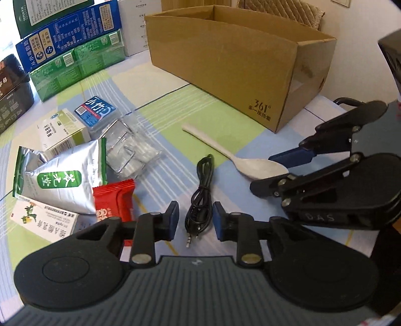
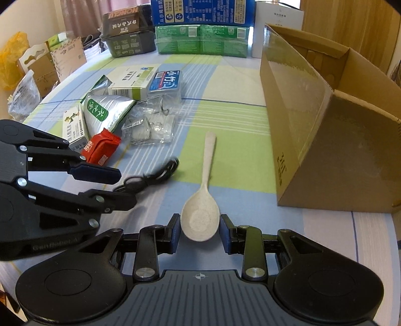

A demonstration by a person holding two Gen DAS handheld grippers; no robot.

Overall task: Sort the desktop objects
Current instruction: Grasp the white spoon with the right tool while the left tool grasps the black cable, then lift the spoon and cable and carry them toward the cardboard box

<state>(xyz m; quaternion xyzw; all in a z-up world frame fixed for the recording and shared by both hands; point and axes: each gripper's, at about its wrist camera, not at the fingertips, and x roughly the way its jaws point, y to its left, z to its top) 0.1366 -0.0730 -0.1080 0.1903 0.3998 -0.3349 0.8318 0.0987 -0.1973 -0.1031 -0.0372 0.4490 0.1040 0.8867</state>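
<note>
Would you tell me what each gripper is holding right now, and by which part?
The right gripper grips the spoon by its bowl. The left gripper straddles the coiled black cable near its plug; whether it grips cannot be told.

"361°" on the cardboard box, "HONGLI" on the dark box, "DAS" on the right hand-held gripper
</note>
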